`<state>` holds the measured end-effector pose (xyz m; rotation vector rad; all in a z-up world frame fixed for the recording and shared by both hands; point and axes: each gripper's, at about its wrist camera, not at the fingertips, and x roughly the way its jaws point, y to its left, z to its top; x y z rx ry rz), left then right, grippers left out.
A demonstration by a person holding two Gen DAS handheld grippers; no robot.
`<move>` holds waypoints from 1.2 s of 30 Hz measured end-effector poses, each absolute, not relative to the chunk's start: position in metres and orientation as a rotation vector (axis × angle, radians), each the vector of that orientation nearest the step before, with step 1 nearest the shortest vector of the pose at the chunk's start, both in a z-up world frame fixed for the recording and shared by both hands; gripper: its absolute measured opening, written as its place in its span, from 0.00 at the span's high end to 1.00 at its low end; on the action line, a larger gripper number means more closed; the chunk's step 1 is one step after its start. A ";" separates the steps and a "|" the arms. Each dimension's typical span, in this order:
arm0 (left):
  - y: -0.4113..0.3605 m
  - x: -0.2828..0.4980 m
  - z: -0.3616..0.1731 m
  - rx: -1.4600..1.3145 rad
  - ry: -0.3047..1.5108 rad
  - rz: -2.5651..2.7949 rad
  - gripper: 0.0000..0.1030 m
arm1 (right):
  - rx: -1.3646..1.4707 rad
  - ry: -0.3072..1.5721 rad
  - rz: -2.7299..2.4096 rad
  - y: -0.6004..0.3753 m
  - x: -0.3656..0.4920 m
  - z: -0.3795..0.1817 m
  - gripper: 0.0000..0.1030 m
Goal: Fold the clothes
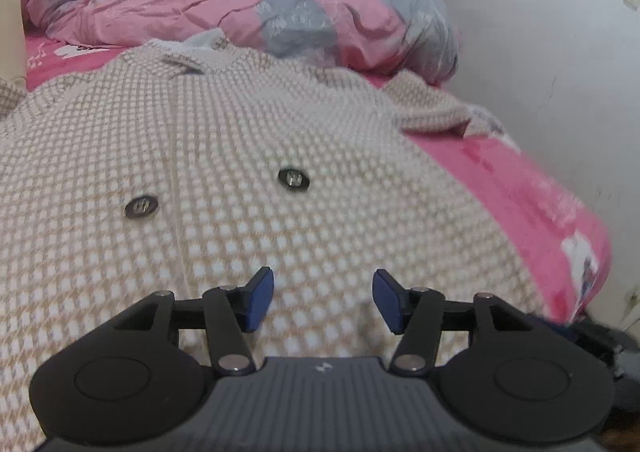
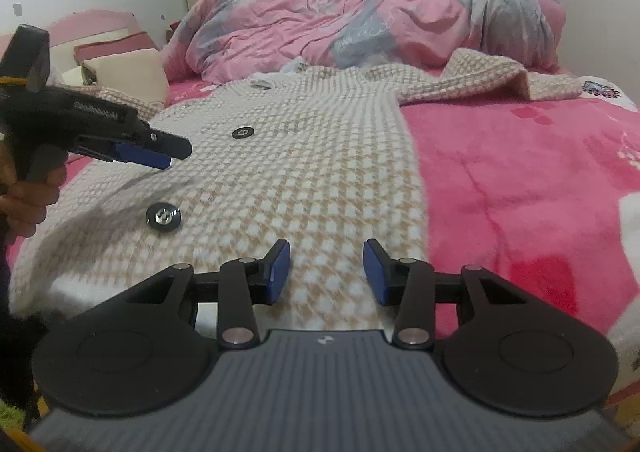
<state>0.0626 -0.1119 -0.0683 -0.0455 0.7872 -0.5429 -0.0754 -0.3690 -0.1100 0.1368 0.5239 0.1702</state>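
A beige and white checked knit coat with dark round buttons (image 1: pixel 224 156) lies spread flat, front up, on the bed with the bright pink blanket (image 2: pixel 520 180). One sleeve (image 2: pixel 492 80) sticks out toward 2 o'clock. The left hand-held gripper (image 1: pixel 323 300) and the right hand-held gripper (image 2: pixel 326 272) both hang over the near hem, jaws apart, holding nothing. The coat looks laid out for a fold, or just opened up; I cannot tell which. A crumpled pink and grey quilt (image 2: pixel 360 20) sits at 12 o'clock. I see no boxes or baskets.
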 end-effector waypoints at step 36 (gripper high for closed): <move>-0.036 0.048 -0.043 -0.069 0.650 -0.244 0.31 | 0.187 0.547 0.133 -0.263 0.016 -0.050 0.37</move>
